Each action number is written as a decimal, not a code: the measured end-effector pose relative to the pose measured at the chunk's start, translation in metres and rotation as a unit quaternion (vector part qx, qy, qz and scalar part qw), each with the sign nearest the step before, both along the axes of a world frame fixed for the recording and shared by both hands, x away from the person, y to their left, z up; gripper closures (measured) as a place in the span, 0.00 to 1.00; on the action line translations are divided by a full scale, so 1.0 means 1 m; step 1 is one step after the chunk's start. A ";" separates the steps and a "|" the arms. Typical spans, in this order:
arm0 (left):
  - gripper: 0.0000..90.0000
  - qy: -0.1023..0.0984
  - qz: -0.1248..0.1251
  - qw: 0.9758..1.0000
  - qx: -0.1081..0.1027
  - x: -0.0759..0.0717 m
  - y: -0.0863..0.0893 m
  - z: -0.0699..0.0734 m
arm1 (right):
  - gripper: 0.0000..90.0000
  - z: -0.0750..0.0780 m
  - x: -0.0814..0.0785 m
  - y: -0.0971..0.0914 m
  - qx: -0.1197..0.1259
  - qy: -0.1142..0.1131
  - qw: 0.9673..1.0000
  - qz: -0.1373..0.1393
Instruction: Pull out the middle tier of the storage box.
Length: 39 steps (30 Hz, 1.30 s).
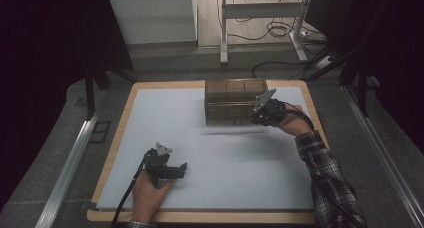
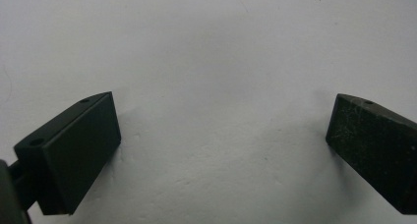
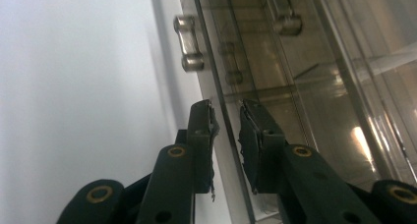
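Observation:
A smoky-brown clear plastic drawer box (image 1: 232,100) stands at the far middle of the white board (image 1: 225,178). My right gripper (image 1: 257,119) is at the box's near right corner. In the right gripper view its jaws (image 3: 227,118) stand almost together on either side of a thin clear front panel (image 3: 216,76) of the box (image 3: 305,86), apparently clamping it. Small metal handles (image 3: 189,42) sit on that panel. My left gripper (image 1: 182,169) rests low over the board near its front left, open, with bare white surface between its jaws (image 2: 221,135).
The board lies on a wooden tabletop (image 1: 200,217) whose rim shows around it. Metal rails (image 1: 70,163) run along both sides. Behind the table stand a white desk frame (image 1: 223,33) and loose cables (image 1: 280,30) on the floor.

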State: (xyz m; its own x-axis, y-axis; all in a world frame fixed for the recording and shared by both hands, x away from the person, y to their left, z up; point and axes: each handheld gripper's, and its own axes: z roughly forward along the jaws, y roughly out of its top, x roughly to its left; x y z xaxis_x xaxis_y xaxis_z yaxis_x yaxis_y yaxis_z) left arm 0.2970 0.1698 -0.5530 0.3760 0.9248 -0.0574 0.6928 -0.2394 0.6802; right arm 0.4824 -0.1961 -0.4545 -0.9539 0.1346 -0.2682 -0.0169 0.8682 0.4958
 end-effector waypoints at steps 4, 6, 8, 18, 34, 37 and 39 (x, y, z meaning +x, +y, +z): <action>0.00 0.000 0.000 1.000 0.000 0.000 0.000 0.000 | 0.86 -0.002 0.006 -0.001 -0.005 0.008 1.000 0.009; 0.00 0.000 0.000 1.000 0.000 0.000 0.000 0.000 | 0.87 -0.003 0.009 -0.001 -0.005 0.017 1.000 0.020; 0.00 0.000 0.000 1.000 0.000 0.000 0.000 0.000 | 0.89 -0.005 0.012 -0.001 -0.008 0.027 0.999 0.030; 0.00 0.000 0.000 1.000 0.000 0.000 0.000 0.000 | 0.96 -0.007 0.023 0.000 -0.016 0.066 0.995 0.076; 0.00 0.000 0.000 1.000 0.000 0.000 0.000 0.000 | 0.96 -0.001 0.011 -0.002 -0.021 0.063 0.993 0.096; 0.00 0.000 0.000 1.000 0.000 0.000 0.000 0.000 | 0.96 -0.002 0.005 -0.002 -0.018 0.070 0.992 0.103; 0.00 0.000 0.000 1.000 0.000 0.000 0.000 0.000 | 0.96 -0.002 0.001 -0.003 -0.021 0.066 0.992 0.101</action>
State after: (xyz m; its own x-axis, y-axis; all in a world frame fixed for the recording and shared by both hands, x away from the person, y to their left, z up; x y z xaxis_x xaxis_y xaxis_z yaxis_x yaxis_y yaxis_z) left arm 0.2969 0.1698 -0.5530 0.3763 0.9247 -0.0575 0.6930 -0.2397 0.6800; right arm 0.4831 -0.1988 -0.4561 -0.9875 -0.0715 -0.1402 -0.1297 0.8741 0.4681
